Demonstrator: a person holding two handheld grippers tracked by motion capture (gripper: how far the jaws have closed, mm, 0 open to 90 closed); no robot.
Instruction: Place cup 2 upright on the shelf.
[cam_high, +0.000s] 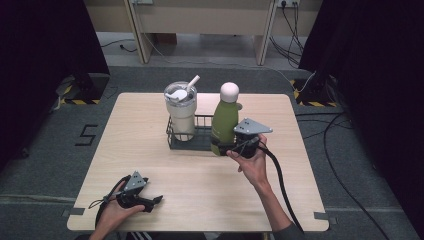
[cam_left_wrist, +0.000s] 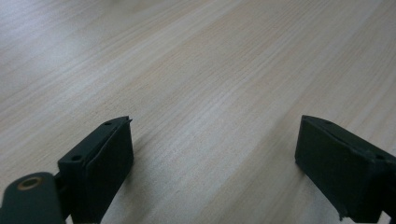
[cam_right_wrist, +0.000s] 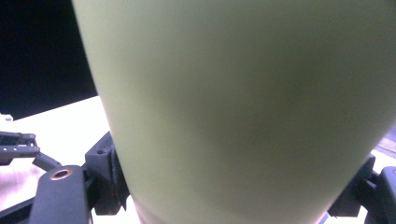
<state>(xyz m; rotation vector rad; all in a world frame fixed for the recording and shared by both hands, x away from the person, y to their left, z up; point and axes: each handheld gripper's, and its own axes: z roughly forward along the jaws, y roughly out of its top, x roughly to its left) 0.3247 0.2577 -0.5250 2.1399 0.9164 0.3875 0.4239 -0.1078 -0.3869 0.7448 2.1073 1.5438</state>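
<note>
Right claw (cam_high: 229, 148) was clamped on the lower body of the green bottle (cam_high: 224, 122), one jaw on each side of it, as seen in the right gripper view, where the bottle's (cam_right_wrist: 243, 107) pale green wall stood directly ahead of the jaws. From the high view, the bottle stood upright with its rounded white cap (cam_high: 229, 92) above the claw, its base at the right end of the black wire basket (cam_high: 175, 141). Whether the base rested in the basket or hung just clear of it could not be told. Beyond the claw, at the basket's left end, stood a cream tumbler (cam_high: 182, 116) with a clear lid and a white straw (cam_high: 192, 81). Left claw (cam_high: 156, 200) lay well apart from the right, low at the near left of the tabletop (cam_high: 150, 165), held in the person's hand. Its jaws were spread wide with nothing between them but bare tabletop (cam_left_wrist: 201, 93).
</note>
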